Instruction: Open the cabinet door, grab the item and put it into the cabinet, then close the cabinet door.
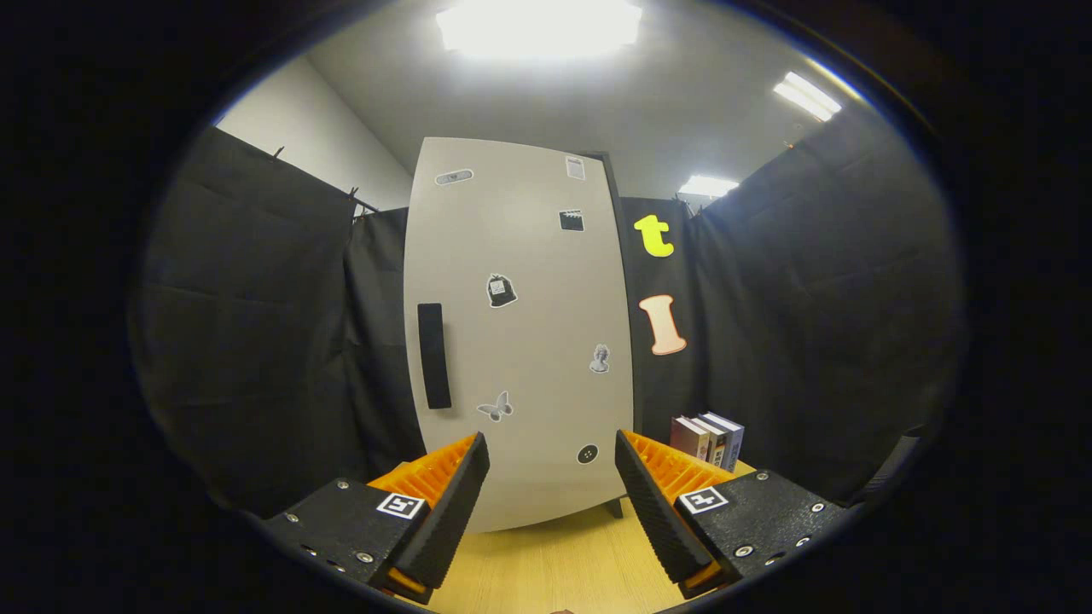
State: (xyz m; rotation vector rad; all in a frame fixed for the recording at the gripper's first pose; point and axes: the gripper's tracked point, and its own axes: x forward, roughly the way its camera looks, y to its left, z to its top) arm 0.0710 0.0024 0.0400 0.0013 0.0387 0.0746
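Tool [553, 477] held above the light wooden counter [554, 567], its two fingers [452, 499] spread wide apart with nothing between them, released and grasping nothing. Directly ahead of the fingers stands a tall pale grey cabinet [520, 333], its flat door shut and facing the tool. A black vertical bar handle [433, 355] sits along the door's left edge, above and beyond the left finger. Several small stickers are scattered over the door face, among them a butterfly shape [496, 407] low down near the handle and a round black one [587, 454] just beside the right finger's tip. The cabinet rests on the counter; one dark foot [614, 508] shows under its right corner. To the right of the cabinet, beyond the right finger, a short row of upright books [706, 438] stands on the counter, close to the black cloth wall [810, 341]. Bright ceiling lights [537, 26] show overhead
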